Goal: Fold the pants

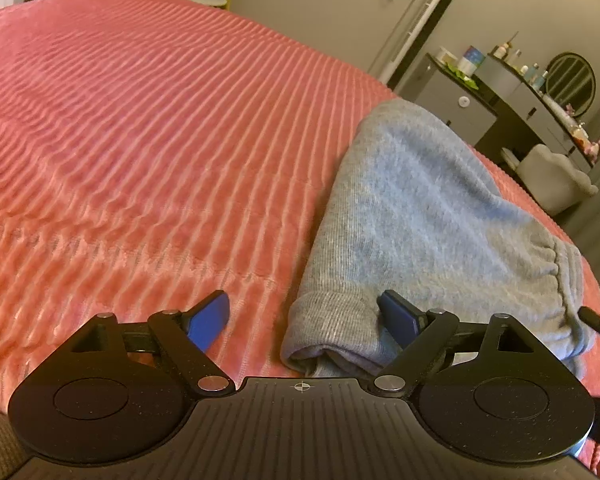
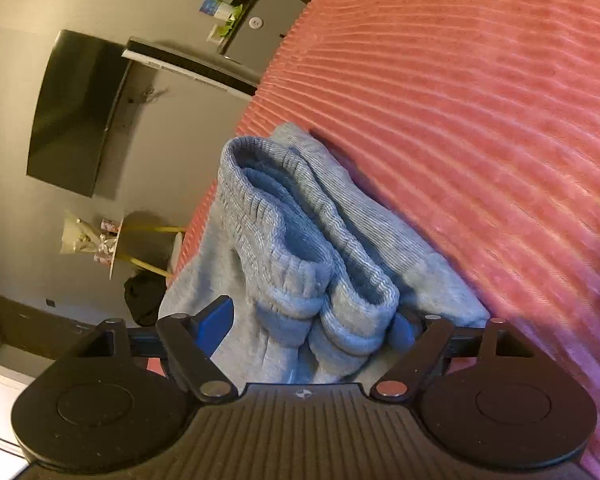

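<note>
Left tongs (image 1: 304, 320): mine, spread wide with nothing gripped. The rolled cuff end of the pants lies between the blue pads; the right pad (image 1: 400, 314) rests against the fabric and the left pad sits over bare bedspread.
Right tongs (image 2: 314, 320): also spread wide, the ribbed cuffs bunched between the fingers. I can't tell if the pads touch the cloth, but they are not clamped on it.
Pants (image 1: 420, 216): grey sweatpants, folded into a thick bundle on the bed, near its edge on the dresser side.
Cuffs (image 2: 284, 216): two ribbed openings stacked side by side at the end of the pants nearest my right tongs.
Bedspread (image 1: 140, 140): pink and ribbed, stretching away beyond the pants.
Dresser (image 1: 512, 96): past the pants, off the bed, with bottles and a round mirror on top.
</note>
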